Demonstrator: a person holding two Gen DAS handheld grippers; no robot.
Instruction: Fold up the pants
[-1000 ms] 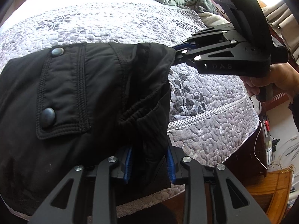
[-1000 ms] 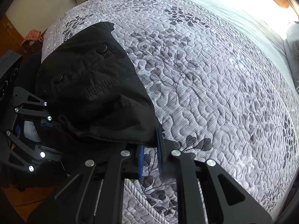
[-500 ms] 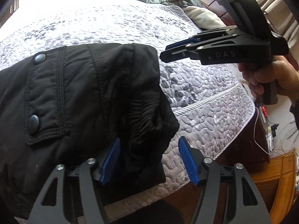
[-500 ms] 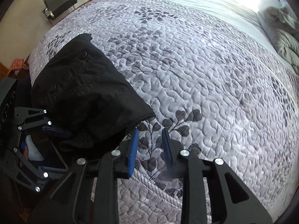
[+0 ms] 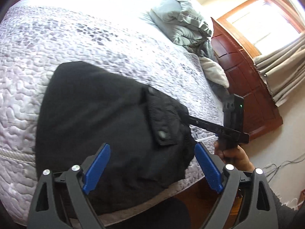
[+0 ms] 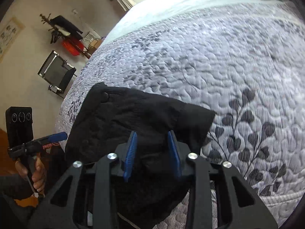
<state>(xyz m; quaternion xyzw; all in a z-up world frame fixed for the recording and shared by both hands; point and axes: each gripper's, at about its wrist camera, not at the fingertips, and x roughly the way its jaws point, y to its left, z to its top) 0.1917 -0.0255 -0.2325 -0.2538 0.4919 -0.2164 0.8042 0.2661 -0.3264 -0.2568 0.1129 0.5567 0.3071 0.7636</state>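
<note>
Two grippers: left gripper jaws just spread wide, clear above the pants; right gripper straddles cloth, grip unclear; chair at ten o'clock, right view only

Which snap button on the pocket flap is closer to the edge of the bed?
The lower snap, at the flap corner; the upper snap sits farther up the bed.

Room: quilted grey bed | wooden headboard, bright window, beige curtains | cream wall, black chair, coat rack
</note>
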